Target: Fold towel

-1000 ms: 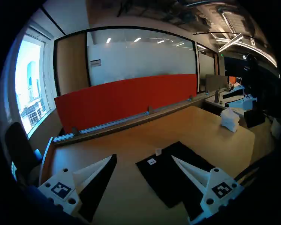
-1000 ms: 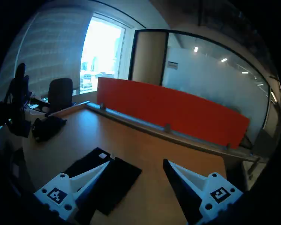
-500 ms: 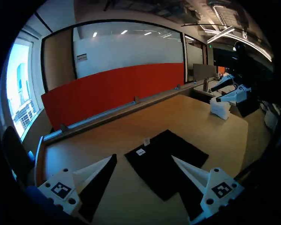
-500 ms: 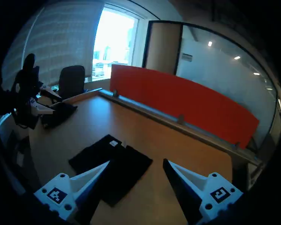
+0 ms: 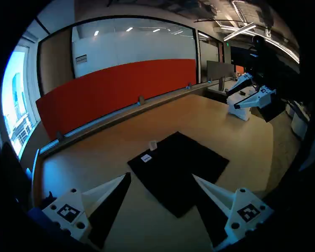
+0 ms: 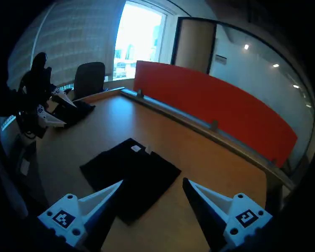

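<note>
A wide wooden desk (image 5: 115,147) backed by an orange partition (image 5: 115,90) carries a black towel (image 5: 178,166) lying flat near its middle, while the left gripper (image 5: 161,175) and right gripper (image 6: 153,180) point toward it, fingers spread apart, empty.

Left tongs (image 5: 161,175) cover a stretch of the towel (image 5: 178,161)

No legible text or markings
</note>
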Available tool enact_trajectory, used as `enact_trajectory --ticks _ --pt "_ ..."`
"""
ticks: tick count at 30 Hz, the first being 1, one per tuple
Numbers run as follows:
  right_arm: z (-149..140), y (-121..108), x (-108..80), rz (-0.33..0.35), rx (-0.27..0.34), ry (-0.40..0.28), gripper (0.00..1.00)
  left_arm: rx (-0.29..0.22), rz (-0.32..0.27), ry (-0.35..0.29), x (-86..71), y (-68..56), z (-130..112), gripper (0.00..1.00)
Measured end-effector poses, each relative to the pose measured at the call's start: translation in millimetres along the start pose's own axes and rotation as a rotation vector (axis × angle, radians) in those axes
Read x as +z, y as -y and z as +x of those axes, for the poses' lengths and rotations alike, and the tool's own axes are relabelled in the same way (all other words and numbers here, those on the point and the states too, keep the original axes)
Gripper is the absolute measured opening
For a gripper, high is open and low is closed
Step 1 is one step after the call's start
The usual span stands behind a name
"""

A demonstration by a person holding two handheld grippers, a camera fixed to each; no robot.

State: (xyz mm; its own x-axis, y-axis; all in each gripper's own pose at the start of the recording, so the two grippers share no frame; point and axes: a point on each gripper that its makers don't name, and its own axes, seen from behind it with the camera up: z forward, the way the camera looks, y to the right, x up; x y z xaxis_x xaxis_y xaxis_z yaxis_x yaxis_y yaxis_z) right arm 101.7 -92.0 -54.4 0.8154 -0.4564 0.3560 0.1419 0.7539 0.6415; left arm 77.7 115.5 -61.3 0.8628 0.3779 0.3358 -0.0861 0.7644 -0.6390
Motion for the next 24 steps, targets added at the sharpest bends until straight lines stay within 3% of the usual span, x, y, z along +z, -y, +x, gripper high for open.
enact_trajectory --ticks 11,24 --pt "-40.8 24.1 28.9 0.041 -0.039 0.020 1.00 0.035 -0.029 0.042 28.1 -23.3 -44.1 0.97" --pt "-94.5 37.8 61.6 0.053 -0.004 0.062 1.00 0.030 -0.065 0.105 62.9 -40.4 -100.4 0.97"
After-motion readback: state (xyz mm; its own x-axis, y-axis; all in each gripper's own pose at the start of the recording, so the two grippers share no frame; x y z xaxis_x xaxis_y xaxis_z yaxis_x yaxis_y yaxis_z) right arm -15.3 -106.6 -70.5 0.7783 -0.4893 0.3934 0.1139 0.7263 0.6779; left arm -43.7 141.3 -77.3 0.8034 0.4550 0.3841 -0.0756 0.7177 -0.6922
